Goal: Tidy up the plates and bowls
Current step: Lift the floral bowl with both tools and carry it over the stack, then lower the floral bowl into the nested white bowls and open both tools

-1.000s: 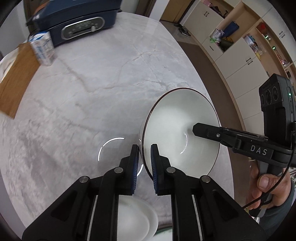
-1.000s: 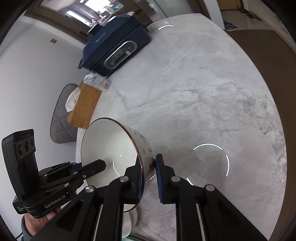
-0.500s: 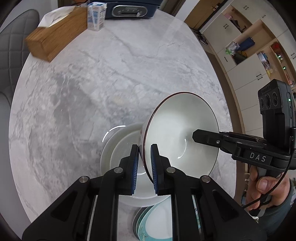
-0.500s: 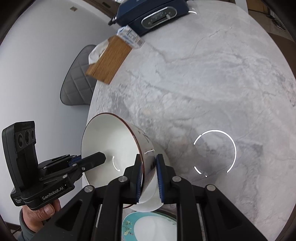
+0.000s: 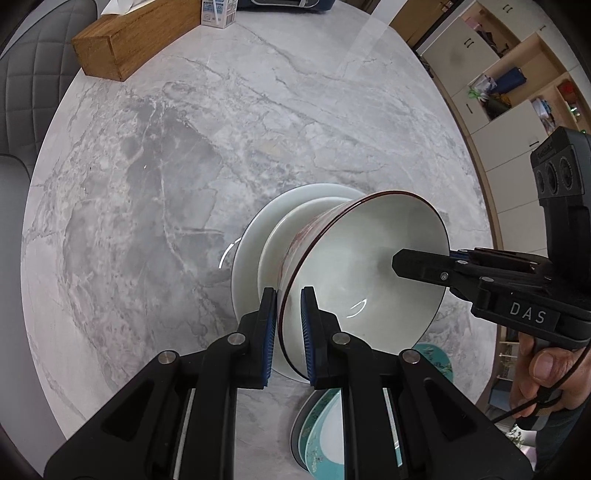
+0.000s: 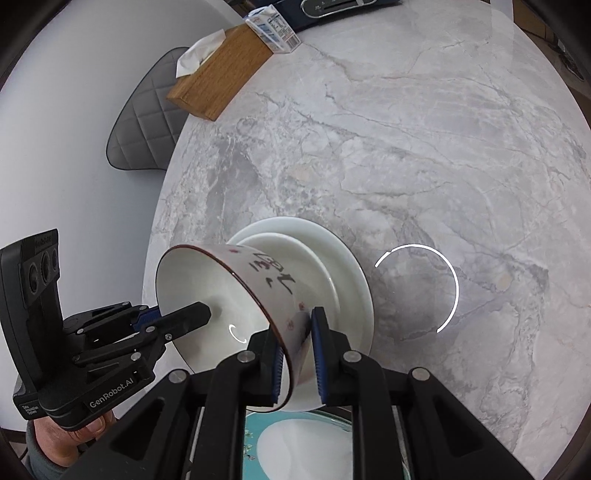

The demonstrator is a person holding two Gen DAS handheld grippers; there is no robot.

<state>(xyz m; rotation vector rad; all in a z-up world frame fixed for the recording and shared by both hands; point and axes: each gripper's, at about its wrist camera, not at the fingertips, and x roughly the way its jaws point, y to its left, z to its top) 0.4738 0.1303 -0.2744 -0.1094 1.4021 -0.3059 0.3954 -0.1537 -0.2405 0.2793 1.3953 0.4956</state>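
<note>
The marble table [image 5: 155, 192] bears a white plate [image 5: 251, 236]; above it my left gripper [image 5: 288, 325] and right gripper [image 6: 298, 354] each clamp the tilted bowl [image 5: 365, 266] by its rim, perhaps touching the plate.

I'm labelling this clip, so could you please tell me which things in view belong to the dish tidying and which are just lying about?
Part of the job:
- red-rimmed bowl, gripped by left gripper and right gripper
- white plates beneath it
- teal-patterned plates

Just lying about:
- wooden tissue box
- milk carton
- blue appliance
- grey chair
</note>
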